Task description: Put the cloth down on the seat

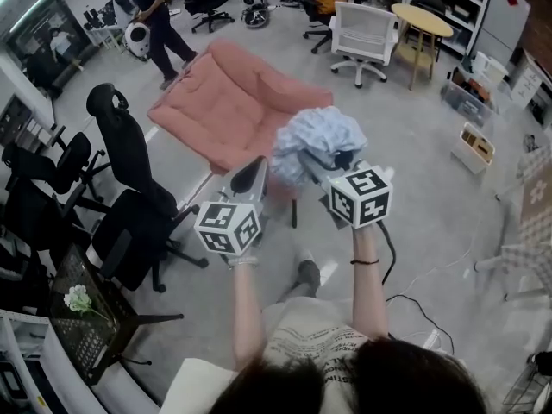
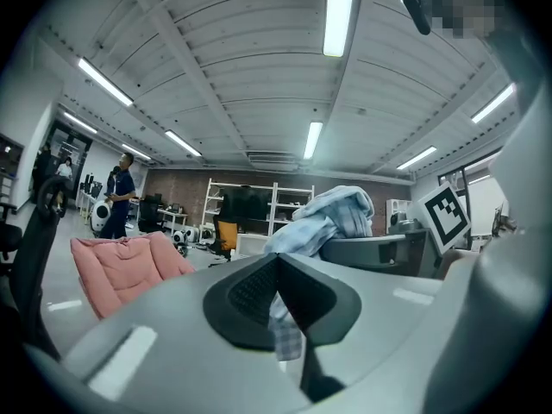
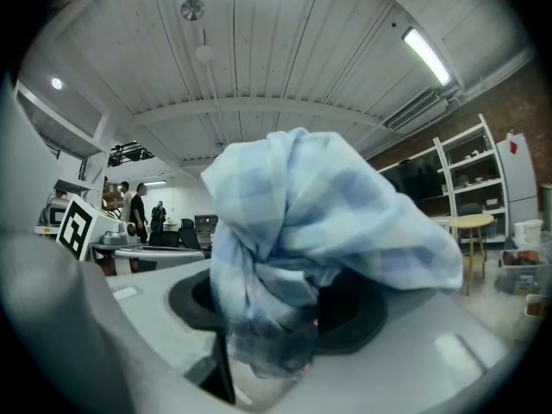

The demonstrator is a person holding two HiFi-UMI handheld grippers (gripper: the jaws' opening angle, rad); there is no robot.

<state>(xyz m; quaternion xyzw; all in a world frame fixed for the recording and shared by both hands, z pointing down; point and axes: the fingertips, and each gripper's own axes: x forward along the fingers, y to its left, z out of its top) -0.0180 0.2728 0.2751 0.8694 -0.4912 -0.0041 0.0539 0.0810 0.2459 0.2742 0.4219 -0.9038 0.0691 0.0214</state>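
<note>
While it hangs in the air above the floor (image 1: pixel 431 205), the bunched blue checked cloth (image 1: pixel 317 141) is grasped by the fingers of the right gripper (image 1: pixel 335 172) and billows above them. A strip of it is also pinched in the clenched fingers (image 2: pixel 246 293) of the left gripper (image 1: pixel 253 172), at nine o'clock of the right. The pink seat (image 1: pixel 226 103) lies at eleven o'clock of the cloth, apart from it.
</note>
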